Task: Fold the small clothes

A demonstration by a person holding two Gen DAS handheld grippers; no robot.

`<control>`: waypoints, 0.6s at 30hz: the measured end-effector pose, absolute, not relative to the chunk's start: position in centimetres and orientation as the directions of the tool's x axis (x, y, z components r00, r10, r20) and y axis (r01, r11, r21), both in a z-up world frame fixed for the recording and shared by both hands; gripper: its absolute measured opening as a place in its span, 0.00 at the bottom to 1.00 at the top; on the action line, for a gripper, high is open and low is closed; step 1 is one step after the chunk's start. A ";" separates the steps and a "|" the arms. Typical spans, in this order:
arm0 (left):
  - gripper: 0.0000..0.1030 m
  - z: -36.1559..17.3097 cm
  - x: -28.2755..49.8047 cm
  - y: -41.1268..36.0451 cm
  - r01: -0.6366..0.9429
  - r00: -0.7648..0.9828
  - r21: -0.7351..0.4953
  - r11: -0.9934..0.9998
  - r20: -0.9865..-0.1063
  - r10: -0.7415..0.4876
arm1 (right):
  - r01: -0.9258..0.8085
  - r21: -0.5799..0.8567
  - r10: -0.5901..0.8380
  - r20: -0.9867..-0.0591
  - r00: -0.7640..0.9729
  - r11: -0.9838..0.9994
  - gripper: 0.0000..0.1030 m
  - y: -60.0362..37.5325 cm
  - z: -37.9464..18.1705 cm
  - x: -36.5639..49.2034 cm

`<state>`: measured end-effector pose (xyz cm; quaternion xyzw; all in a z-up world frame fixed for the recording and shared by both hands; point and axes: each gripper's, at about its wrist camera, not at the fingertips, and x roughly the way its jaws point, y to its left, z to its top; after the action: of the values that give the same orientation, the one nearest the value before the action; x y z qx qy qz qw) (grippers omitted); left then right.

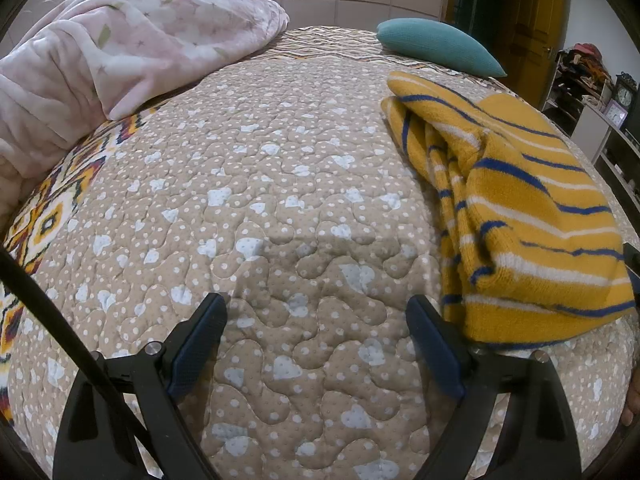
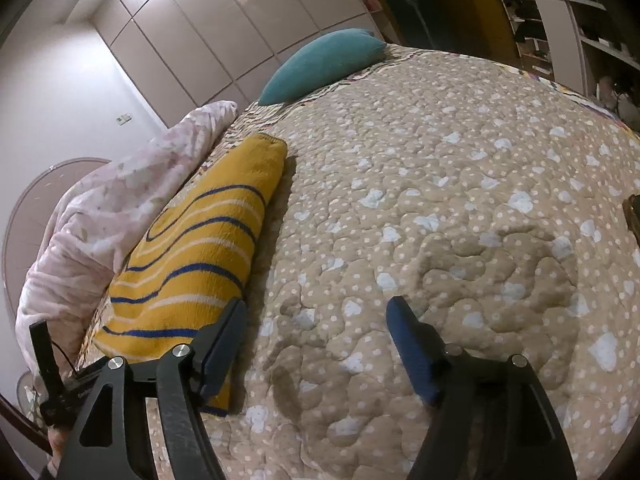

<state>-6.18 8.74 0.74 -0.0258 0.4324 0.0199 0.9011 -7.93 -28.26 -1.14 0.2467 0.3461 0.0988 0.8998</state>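
Overhead, both grippers hang above a bed spread with a tan quilted coverlet (image 1: 280, 168) dotted in white and pale blue hearts. The left gripper (image 1: 316, 320) tilts steeply down toward the quilt, its two blue-padded fingers (image 1: 200, 344) spread wide with only bare quilt between them; nothing is gripped. Its right-hand finger stands just beside the near edge of the task's garment, a mustard-yellow knitted sweater with blue and white stripes (image 1: 532, 216), which lies folded into a thick bundle on the coverlet at the right of that view. Whether that finger touches the knit cannot be told.

The right gripper (image 2: 316, 316) points down at a shallower angle across the bed, rolled so the whole room leans in its view. Its jaws stand apart as well, released, with only coverlet between the pads. From this side the sweater (image 2: 200, 248) lies to the left of the gripper, a long folded strip running away toward the headboard end, and the left-hand finger (image 2: 224, 344) overlaps its near corner in the picture; contact cannot be judged.

Beyond the sweater sits a teal cushion (image 2: 324, 64) near the far edge of the bed, well apart from it. A rumpled pink fleece blanket (image 1: 120, 48) is heaped along the bed's other side, against pale wardrobe doors (image 2: 208, 32).
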 end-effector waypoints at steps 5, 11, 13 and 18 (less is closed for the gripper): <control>0.88 0.8 -6.2 8.7 -0.059 0.626 -0.029 0.998 -0.780 0.014 | -0.008 0.515 0.351 -0.572 0.742 0.857 0.76 -28.3 -1.2 -7.9; 0.88 0.8 -6.2 8.7 -0.058 0.625 -0.029 0.998 -0.780 0.014 | -0.005 0.513 0.347 -0.573 0.742 0.858 0.76 -28.1 -1.1 -7.9; 0.88 0.8 -6.2 8.7 -0.058 0.626 -0.029 0.998 -0.780 0.014 | -0.005 0.513 0.347 -0.573 0.742 0.858 0.76 -28.1 -1.2 -7.9; 0.88 0.8 -6.2 8.7 -0.058 0.626 -0.029 0.998 -0.780 0.014 | -0.005 0.513 0.346 -0.573 0.743 0.859 0.76 -28.1 -1.1 -7.9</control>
<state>-6.20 8.74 0.76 -0.0256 0.4322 0.0201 0.9012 -7.94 -28.09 -1.13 0.2475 0.3453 0.0975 0.9000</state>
